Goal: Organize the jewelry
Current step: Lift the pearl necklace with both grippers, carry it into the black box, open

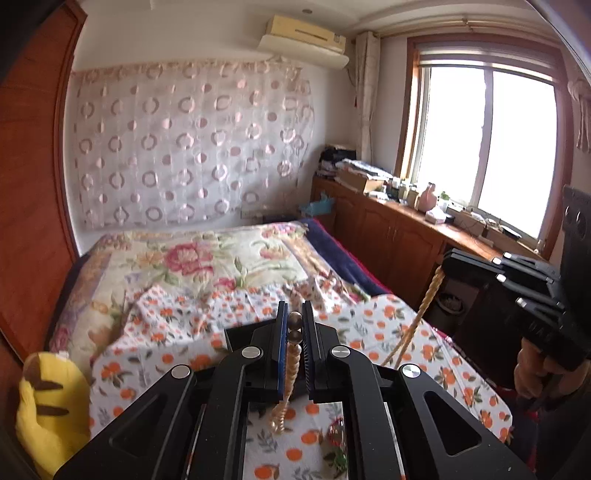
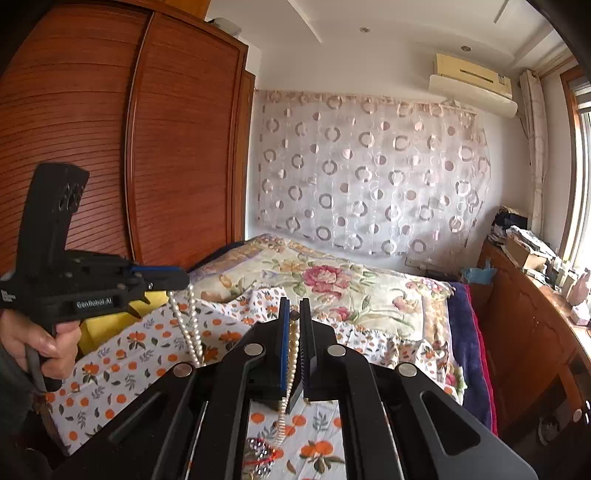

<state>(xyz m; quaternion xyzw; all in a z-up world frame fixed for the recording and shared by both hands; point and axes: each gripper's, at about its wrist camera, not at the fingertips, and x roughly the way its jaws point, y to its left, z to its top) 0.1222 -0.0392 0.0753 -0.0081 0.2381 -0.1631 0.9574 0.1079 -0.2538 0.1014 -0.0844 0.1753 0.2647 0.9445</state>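
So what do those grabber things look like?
Each is black, with two flat fingers lined in blue, ribbed pads. Angled black links with round silver bolts join the fingers. The left gripper has a pistol handle, white "GenRobot.AI" lettering and a tall black plate on top. The right gripper looks the same shape.

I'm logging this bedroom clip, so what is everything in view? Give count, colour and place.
pearl necklace: one, cream, strung between both grippers above the bed
bed cover: one, white with orange fruit print, foreground
floral quilt: one, cream and pink, behind it
plush toy: one, yellow, left bed edge
wardrobe: one, red-brown, left
curtain: one, white with rings, wall
air conditioner: one, cream, high
cabinet: one, brown, under the window
left gripper: black, fingers shut on necklace
right gripper: black, fingers shut on necklace
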